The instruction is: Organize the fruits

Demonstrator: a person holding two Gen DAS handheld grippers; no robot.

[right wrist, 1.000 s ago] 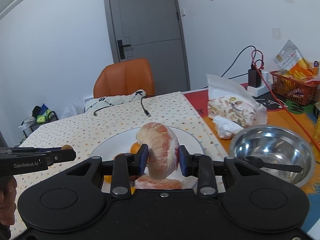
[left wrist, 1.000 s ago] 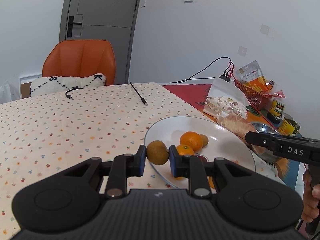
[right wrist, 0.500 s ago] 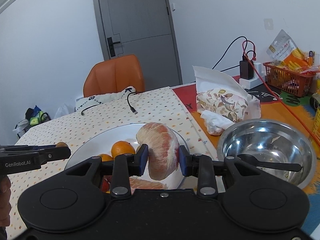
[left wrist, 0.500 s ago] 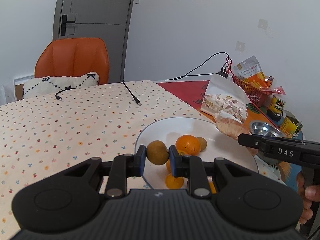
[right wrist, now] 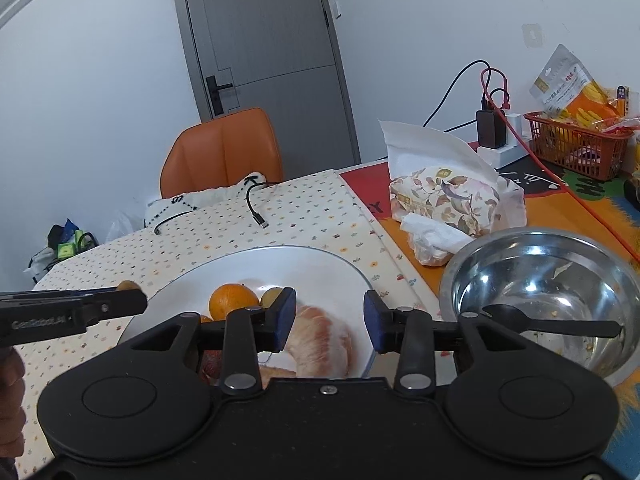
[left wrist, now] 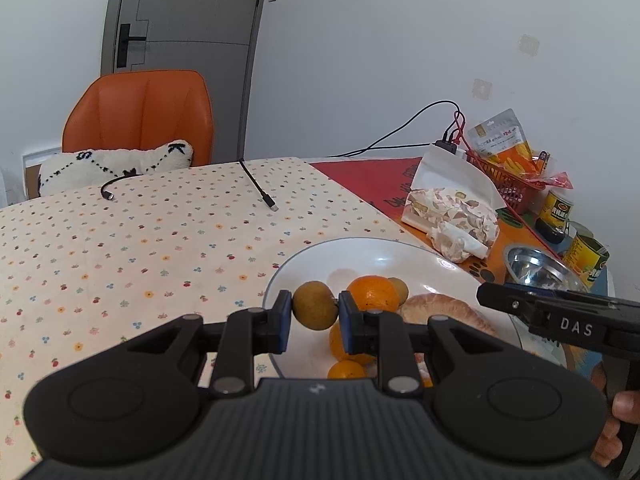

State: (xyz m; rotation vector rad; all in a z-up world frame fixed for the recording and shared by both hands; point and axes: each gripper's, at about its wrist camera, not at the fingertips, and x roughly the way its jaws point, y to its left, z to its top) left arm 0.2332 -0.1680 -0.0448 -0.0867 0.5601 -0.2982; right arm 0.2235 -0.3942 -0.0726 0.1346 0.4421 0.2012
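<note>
Left gripper (left wrist: 312, 322) clamped on small round brown-green fruit (left wrist: 315, 305), over near rim of white round plate (left wrist: 420, 256). Right gripper (right wrist: 330, 320) jaws apart; peeled pink pomelo segment (right wrist: 324, 346) lies on plate beneath. Risk: round fruit released at rim rolls onto dotted tablecloth (left wrist: 140, 240).

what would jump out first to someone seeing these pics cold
Probably the white plate in the middle of the dotted tablecloth, holding oranges and a peeled pomelo piece. Next, the left tool is shut on a small brown fruit over the plate's near edge, while the right tool hangs open above the pomelo piece. A shiny steel bowl with a black spoon sits right of the plate.
</note>
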